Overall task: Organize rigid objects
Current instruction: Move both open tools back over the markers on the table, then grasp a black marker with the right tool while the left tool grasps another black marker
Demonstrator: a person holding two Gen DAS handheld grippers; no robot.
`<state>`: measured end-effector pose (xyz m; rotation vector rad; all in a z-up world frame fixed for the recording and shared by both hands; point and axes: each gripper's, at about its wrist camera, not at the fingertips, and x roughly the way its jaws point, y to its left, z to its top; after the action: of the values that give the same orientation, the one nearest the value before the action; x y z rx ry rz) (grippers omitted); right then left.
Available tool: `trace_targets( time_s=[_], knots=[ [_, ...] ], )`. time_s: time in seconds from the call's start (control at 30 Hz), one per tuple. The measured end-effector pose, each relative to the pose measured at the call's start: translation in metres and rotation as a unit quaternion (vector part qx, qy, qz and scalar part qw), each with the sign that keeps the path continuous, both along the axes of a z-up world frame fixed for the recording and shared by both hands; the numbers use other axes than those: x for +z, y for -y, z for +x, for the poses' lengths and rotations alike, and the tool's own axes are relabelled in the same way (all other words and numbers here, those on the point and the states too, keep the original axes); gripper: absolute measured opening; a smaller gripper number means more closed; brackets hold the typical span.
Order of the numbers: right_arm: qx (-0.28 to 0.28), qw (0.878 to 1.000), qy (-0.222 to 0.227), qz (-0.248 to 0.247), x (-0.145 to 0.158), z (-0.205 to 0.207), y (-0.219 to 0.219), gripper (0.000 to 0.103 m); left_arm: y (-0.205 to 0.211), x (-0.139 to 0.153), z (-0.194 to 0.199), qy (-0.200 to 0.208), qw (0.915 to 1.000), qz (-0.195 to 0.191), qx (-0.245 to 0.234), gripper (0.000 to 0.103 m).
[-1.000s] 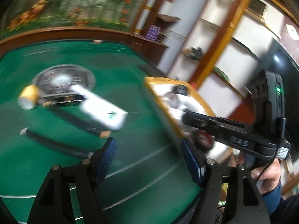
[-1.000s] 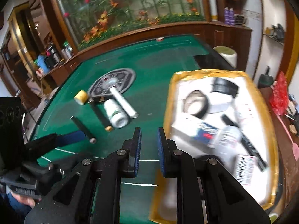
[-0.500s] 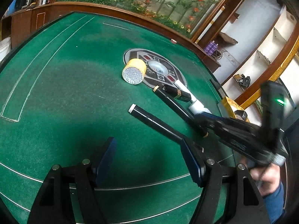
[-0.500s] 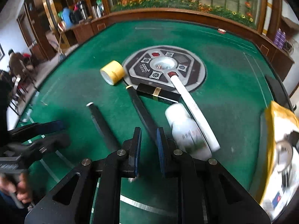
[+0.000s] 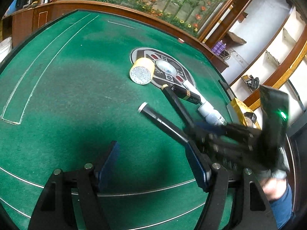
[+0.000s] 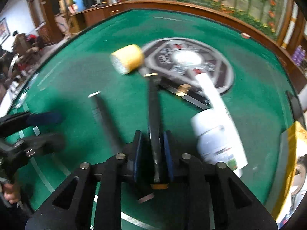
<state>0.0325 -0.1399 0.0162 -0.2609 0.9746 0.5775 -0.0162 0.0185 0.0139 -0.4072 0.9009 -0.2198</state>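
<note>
Two grippers hover over the green table (image 5: 57, 95). Right gripper (image 6: 153, 153) straddles a black tube (image 6: 153, 103) lying on the felt, jaws just widening, pads close alongside; left gripper (image 5: 153, 164) gapes empty.

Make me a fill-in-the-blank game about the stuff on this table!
The table is covered in ____ cloth.
The yellow tub lies on its ____.
The left tool stands ____, with nothing between its pads.

Missing words: green; side; open.
</note>
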Motion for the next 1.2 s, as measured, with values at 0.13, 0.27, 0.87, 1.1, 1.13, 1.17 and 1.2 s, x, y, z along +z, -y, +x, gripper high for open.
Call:
trace_targets(
  time_s=[0.13,0.27,0.87,1.1,1.13,1.17,1.2],
  knots=[
    [0.024,0.999,-0.028,0.025,0.002,-0.032,-0.011,0.020,-0.001,0.000,-0.001,-0.005,1.0000,0.005,0.003,0.072],
    [0.026,0.998,-0.046,0.045,0.001,-0.050,-0.008,0.016,0.000,-0.002,-0.001,-0.010,0.9998,0.019,0.002,0.071],
    [0.006,1.000,0.029,-0.008,-0.002,-0.035,0.001,0.016,0.031,-0.004,0.015,0.001,0.9776,0.211,0.000,0.020],
    [0.012,0.999,0.021,0.020,-0.002,-0.027,-0.003,0.017,0.031,-0.002,0.014,0.003,0.9792,0.203,0.003,0.021],
    [0.019,0.999,0.026,0.015,-0.002,-0.027,-0.005,0.017,0.032,-0.002,0.015,0.004,0.9794,0.202,0.003,0.021],
    [0.021,0.999,0.029,0.012,-0.003,-0.027,-0.007,0.017,0.031,-0.002,0.016,0.004,0.9798,0.200,0.004,0.021],
    [0.018,0.999,0.031,0.016,-0.003,-0.026,-0.007,0.017,0.031,-0.002,0.017,0.005,0.9804,0.197,0.004,0.021]
  ],
)
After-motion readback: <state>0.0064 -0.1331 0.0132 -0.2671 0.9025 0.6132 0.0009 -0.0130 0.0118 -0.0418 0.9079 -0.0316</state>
